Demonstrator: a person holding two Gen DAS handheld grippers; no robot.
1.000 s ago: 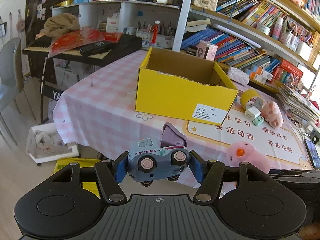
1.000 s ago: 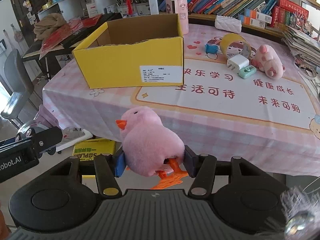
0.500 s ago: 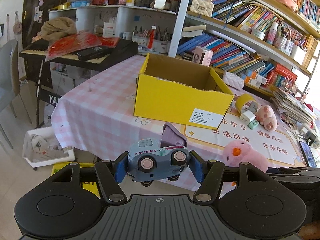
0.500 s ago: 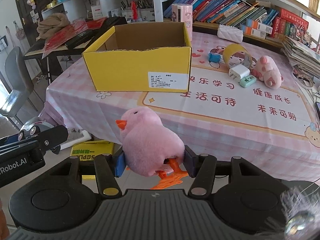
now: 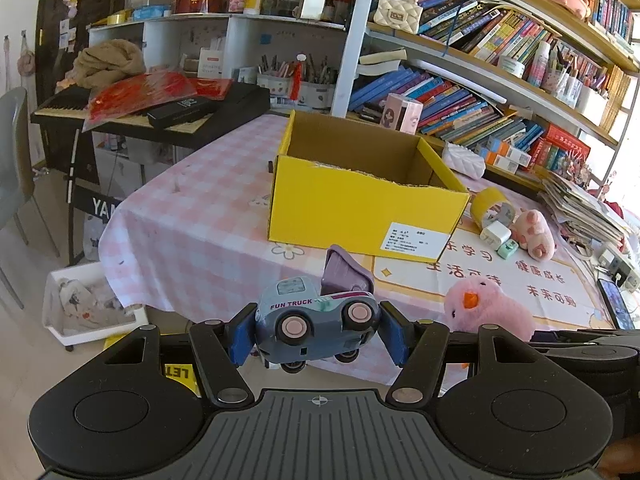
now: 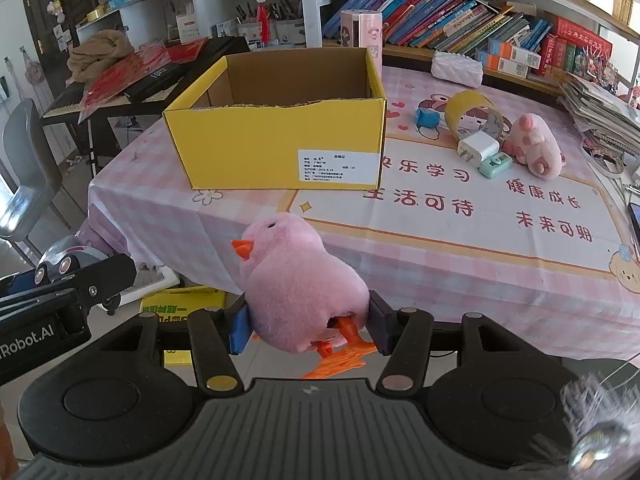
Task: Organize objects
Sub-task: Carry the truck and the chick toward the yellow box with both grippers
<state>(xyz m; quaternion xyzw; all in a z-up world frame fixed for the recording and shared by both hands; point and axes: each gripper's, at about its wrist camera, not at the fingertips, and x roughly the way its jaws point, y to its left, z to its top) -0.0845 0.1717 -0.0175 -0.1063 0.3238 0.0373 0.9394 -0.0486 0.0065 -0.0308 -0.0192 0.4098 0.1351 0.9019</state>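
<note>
1. Pink plush fur covers the toy chick [image 6: 300,292], which has an orange beak and orange plastic feet; the right gripper [image 6: 308,330] clamps its body in the air, short of the near edge of the yellow box's [image 6: 280,144] table [image 6: 460,264].
2. Blue-grey and marked "FUN TRUCK", the toy truck [image 5: 316,326] has pink wheels and a raised purple bed; the left gripper [image 5: 318,338] pinches it, also on the near side of the box.
3. Only the right wrist view shows the blue item [image 6: 427,117] right of the box, beside the tape roll [image 6: 474,114].

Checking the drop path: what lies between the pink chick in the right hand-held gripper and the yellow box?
In the right wrist view, only bare tablecloth lies between pink chick and yellow box.
</note>
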